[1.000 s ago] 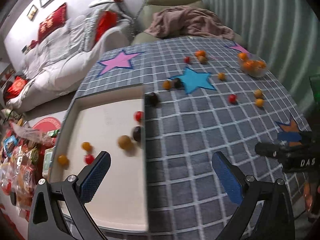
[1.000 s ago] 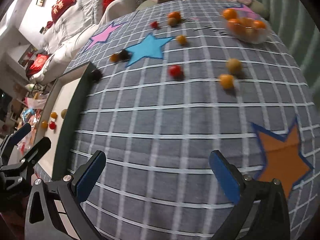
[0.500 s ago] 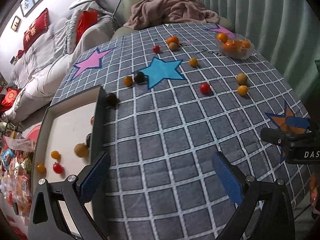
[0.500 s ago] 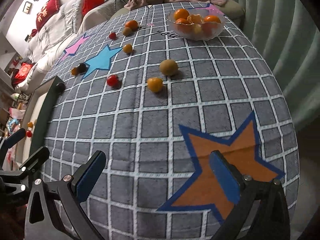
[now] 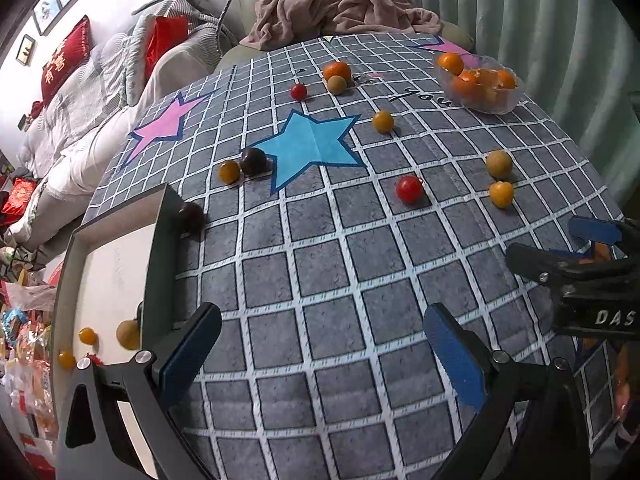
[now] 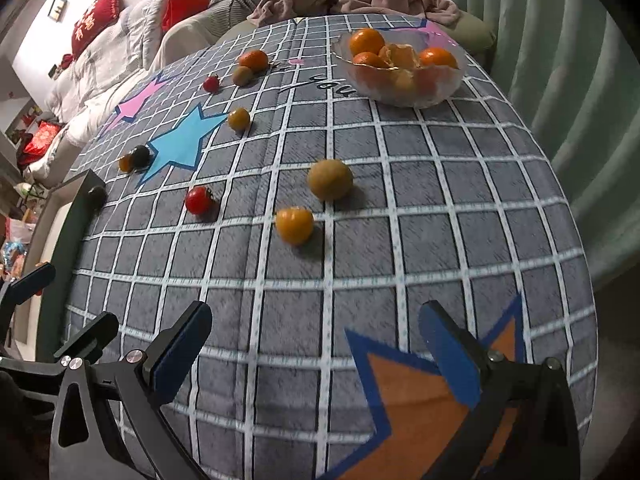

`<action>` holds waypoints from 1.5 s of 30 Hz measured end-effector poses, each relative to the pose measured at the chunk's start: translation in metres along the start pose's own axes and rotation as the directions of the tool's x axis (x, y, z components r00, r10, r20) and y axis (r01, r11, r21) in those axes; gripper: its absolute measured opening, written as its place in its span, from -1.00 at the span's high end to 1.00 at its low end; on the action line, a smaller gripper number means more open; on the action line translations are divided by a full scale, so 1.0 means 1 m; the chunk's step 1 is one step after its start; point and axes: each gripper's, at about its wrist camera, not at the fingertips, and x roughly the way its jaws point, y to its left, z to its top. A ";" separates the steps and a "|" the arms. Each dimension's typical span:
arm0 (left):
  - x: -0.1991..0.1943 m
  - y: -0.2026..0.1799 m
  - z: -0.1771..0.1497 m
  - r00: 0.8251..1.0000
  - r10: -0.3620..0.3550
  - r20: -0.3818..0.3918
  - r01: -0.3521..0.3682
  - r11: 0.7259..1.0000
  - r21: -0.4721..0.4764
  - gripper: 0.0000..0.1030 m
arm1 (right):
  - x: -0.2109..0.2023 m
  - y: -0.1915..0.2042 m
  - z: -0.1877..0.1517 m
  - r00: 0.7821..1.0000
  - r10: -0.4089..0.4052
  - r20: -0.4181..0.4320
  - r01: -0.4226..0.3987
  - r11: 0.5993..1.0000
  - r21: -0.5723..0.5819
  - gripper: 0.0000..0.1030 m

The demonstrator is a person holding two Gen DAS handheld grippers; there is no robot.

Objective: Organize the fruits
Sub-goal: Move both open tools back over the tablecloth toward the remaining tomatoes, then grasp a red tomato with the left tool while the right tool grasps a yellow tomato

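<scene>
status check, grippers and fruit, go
Left gripper open, empty. Right gripper open, empty, over the cloth. Nearest loose fruit: orange tomato, brown fruit, red tomato. Nothing between the right gripper and them.

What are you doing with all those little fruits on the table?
A person is sorting fruit with two tools. The left hand-held gripper and the right hand-held gripper are both open and empty, above the checked tablecloth. A few small fruits already lie in the white tray at the left. Loose ones remain, such as a red tomato and a small orange fruit. Oranges sit in a clear bowl at the far side.
</scene>
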 end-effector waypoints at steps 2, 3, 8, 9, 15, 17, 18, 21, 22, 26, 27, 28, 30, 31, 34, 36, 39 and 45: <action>0.003 -0.001 0.004 1.000 -0.001 0.006 0.001 1.000 0.000 -0.97 | 0.004 0.004 0.004 1.000 -0.012 0.007 0.012 1.000 -0.020 -1.00; 0.003 -0.001 0.005 1.000 0.000 0.010 0.000 1.000 0.001 -0.97 | 0.005 0.005 0.006 1.000 -0.017 0.009 0.017 1.000 -0.027 -1.00; 0.010 0.003 0.011 1.000 0.006 0.027 -0.006 1.000 -0.003 -0.97 | 0.012 0.011 0.012 0.999 -0.027 0.025 0.028 0.998 -0.049 -1.00; 0.011 0.006 0.011 1.000 0.003 0.026 -0.002 1.000 -0.012 -0.97 | 0.013 0.012 0.014 0.999 -0.029 0.027 0.030 0.998 -0.053 -1.00; 0.019 0.008 0.016 1.000 0.001 0.031 -0.001 1.000 -0.012 -0.97 | 0.020 0.018 0.020 0.997 -0.045 0.055 0.049 0.996 -0.072 -0.98; 0.021 0.006 0.018 0.999 -0.002 0.037 0.002 1.000 -0.001 -0.97 | 0.020 0.018 0.021 0.997 -0.046 0.069 0.051 0.996 -0.077 -0.81; 0.022 0.003 0.021 0.999 -0.005 0.045 0.004 1.000 0.009 -0.96 | 0.019 0.020 0.022 0.995 -0.050 0.082 0.057 0.995 -0.084 -0.70; 0.023 -0.004 0.026 0.998 -0.012 0.063 0.010 1.000 0.028 -0.96 | 0.017 0.022 0.026 0.995 -0.045 0.091 0.054 0.994 -0.098 -0.03; 0.024 -0.007 0.029 0.997 -0.019 0.069 0.017 0.999 0.031 -0.96 | 0.017 0.023 0.026 0.995 -0.044 0.091 0.053 0.994 -0.101 0.02; 0.027 -0.014 0.037 0.996 -0.028 0.084 0.025 0.999 0.040 -0.96 | 0.015 0.019 0.024 0.994 -0.029 0.102 0.040 0.994 -0.105 0.53; 0.028 -0.016 0.038 0.996 -0.030 0.088 0.027 0.999 0.041 -0.96 | 0.015 0.017 0.023 0.995 -0.019 0.102 0.029 0.995 -0.099 0.55; 0.029 -0.019 0.040 0.995 -0.035 0.089 0.031 0.998 0.046 -0.95 | 0.013 0.014 0.023 0.995 -0.007 0.102 0.016 0.996 -0.089 0.55; 0.032 -0.024 0.043 0.995 -0.037 0.089 0.032 0.998 0.054 -0.76 | 0.011 0.009 0.021 0.995 0.003 0.102 0.004 0.997 -0.074 0.55; 0.036 -0.028 0.044 0.996 -0.038 0.078 0.033 0.997 0.063 -0.74 | 0.010 0.005 0.020 0.995 0.008 0.101 -0.002 0.998 -0.066 0.55; 0.046 -0.035 0.047 0.997 -0.041 0.065 0.036 0.997 0.068 -0.68 | 0.007 -0.002 0.017 0.994 0.024 0.103 -0.019 0.999 -0.049 0.55; 0.052 -0.039 0.049 0.997 -0.049 0.055 0.044 0.996 0.075 -0.39 | 0.006 -0.007 0.014 0.994 0.027 0.104 -0.023 0.999 -0.038 0.55; 0.054 -0.044 0.053 0.995 -0.073 0.064 0.068 0.995 0.074 -0.15 | 0.004 -0.011 0.013 0.994 0.034 0.107 -0.031 0.999 -0.029 0.55; 0.054 -0.055 0.056 0.991 -0.118 0.065 0.112 0.990 0.090 0.61 | 0.003 -0.010 0.010 0.994 0.033 0.108 -0.029 0.999 -0.034 0.56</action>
